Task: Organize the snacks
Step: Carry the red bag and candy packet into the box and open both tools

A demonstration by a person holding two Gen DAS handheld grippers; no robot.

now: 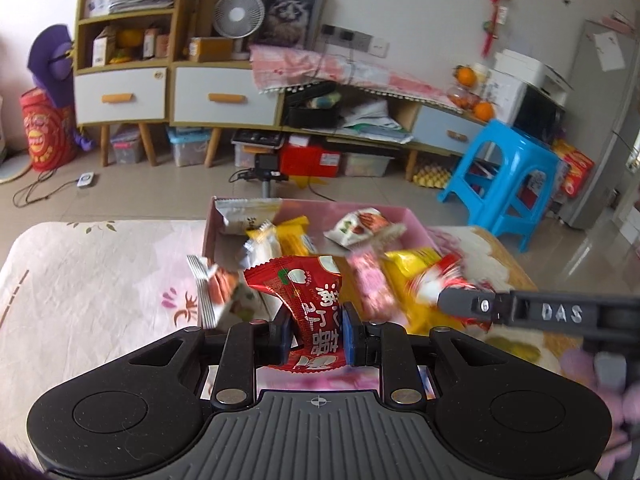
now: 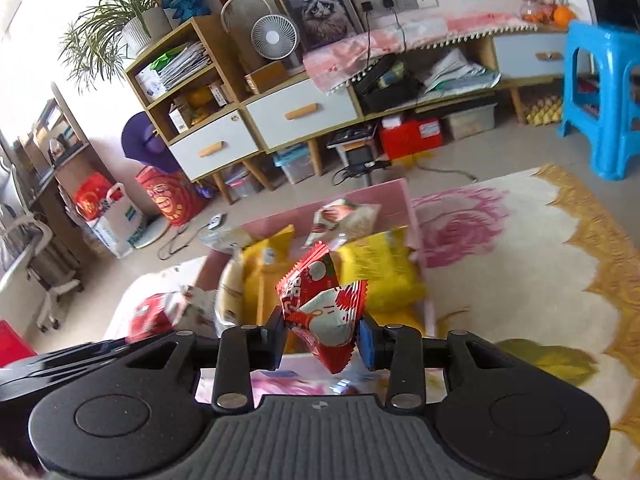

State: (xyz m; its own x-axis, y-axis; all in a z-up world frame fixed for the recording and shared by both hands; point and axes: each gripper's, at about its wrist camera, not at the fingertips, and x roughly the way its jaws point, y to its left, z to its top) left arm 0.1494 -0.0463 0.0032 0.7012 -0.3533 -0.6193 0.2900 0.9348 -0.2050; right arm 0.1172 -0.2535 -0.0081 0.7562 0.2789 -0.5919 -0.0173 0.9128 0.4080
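My left gripper (image 1: 317, 330) is shut on a red snack packet (image 1: 308, 300) and holds it over the near edge of a pink box (image 1: 416, 220) full of snack packets. My right gripper (image 2: 322, 338) is shut on another red and white snack packet (image 2: 320, 308), also above the pink box (image 2: 394, 196). The right gripper reaches in from the right in the left wrist view (image 1: 460, 302). Yellow packets (image 2: 380, 268) and white strawberry packets (image 1: 362, 226) lie in the box.
The box stands on a table with a floral cloth (image 1: 92, 280). A blue plastic stool (image 1: 512, 176) stands on the floor to the right. Cabinets with drawers (image 1: 160, 92) and storage bins line the far wall.
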